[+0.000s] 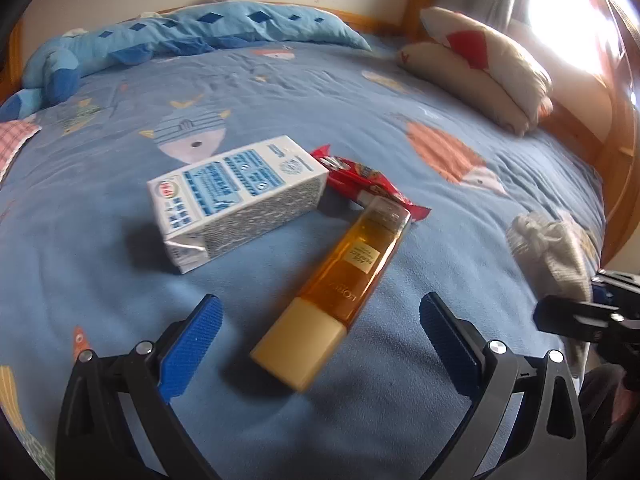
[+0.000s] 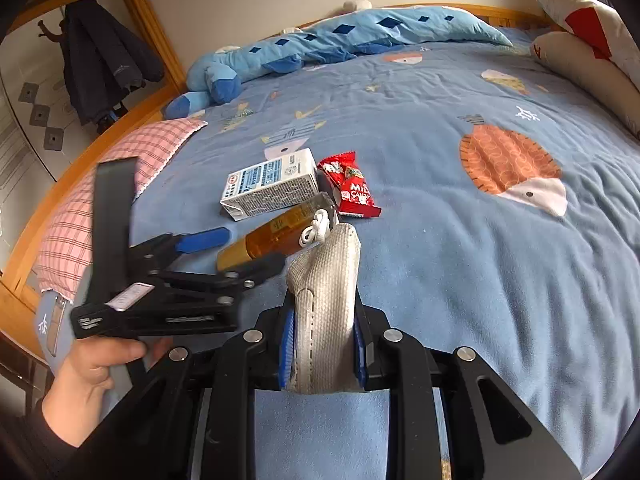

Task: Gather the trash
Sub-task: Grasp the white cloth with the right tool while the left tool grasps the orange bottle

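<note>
Daylight scene, bright overall. In the left wrist view a window [image 1: 568,20] at upper right is blown out to white, its glare washing over the pillows [image 1: 480,64] beside it. Soft shadows sit under the milk carton [image 1: 236,200] and amber bottle [image 1: 336,288]; the bottle's cap end is slightly blurred. Fisheye bending curves the bed [image 2: 480,240] and darkens both frames' corners. The right wrist view is evenly lit, without glare.

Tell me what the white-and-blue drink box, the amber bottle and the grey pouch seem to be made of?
White-and-blue drink box: coated paperboard, probably; crisp folded edges, silvery folded end flap. Amber bottle with cream cap: likely clear glossy plastic, though glass is possible. Grey woven pouch, pinched in the right gripper: coarse fabric, showing weave and stitching.
</note>
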Action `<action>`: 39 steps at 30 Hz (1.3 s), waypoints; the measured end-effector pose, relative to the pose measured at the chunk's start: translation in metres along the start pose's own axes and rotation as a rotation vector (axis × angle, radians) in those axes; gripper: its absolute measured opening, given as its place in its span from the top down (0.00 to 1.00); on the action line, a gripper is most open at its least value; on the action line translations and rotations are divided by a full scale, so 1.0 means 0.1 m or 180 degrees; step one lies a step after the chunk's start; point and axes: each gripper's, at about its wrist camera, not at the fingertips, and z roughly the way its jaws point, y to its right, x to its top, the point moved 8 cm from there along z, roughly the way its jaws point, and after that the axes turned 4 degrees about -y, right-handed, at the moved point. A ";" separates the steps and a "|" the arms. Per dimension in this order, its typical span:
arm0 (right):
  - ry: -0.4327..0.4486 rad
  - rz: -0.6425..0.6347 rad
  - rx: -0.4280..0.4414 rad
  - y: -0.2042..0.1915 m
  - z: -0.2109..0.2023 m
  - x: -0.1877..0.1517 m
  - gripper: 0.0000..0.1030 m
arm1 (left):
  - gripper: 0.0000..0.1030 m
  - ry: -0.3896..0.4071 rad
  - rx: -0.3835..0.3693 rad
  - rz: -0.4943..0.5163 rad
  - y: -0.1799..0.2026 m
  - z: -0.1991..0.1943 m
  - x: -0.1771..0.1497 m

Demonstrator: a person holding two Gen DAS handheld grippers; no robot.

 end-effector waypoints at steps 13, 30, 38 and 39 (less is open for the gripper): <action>-0.0043 0.0067 0.0045 0.04 0.07 0.01 0.77 | 0.60 -0.0155 -0.0081 0.0269 0.12 0.27 0.16; -0.0067 0.0068 0.0061 -0.03 -0.08 -0.20 0.77 | 0.69 0.0153 -0.0449 0.0119 0.41 -0.56 -0.11; 0.0066 0.0095 0.0058 -0.10 -0.65 -0.53 0.77 | 0.69 0.0217 -0.0824 0.0251 1.00 -1.12 -0.43; 0.0080 0.0101 0.0035 -0.09 -0.73 -0.57 0.77 | 0.69 0.0222 -0.0866 0.0303 1.11 -1.18 -0.48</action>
